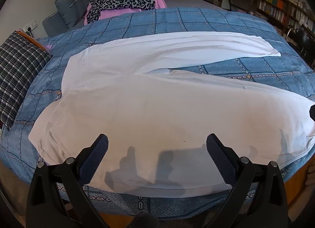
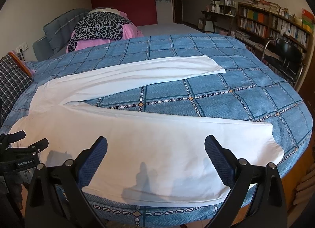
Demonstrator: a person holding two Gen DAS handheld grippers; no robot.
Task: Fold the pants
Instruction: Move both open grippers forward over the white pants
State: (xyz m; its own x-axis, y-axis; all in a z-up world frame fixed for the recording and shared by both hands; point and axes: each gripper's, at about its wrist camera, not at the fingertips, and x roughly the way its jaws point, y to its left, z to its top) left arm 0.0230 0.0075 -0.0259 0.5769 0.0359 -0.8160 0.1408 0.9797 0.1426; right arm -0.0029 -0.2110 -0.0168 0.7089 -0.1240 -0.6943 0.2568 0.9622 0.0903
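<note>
Both jaws spread wide! My left hand-held gripper (image 1: 157,145) hovers empty over the near leg of the white pants (image 1: 137,110), my right hand-held gripper (image 2: 156,147) likewise. Pants lie flat on the blue checked bedspread (image 2: 226,98), legs splayed apart, waist left. Plaid pillow (image 1: 17,74) sits beside the waist.

Both grippers (image 1: 157,143) (image 2: 156,145) have black angular frames, silver rivets and blue textured pads (image 1: 94,161).
</note>
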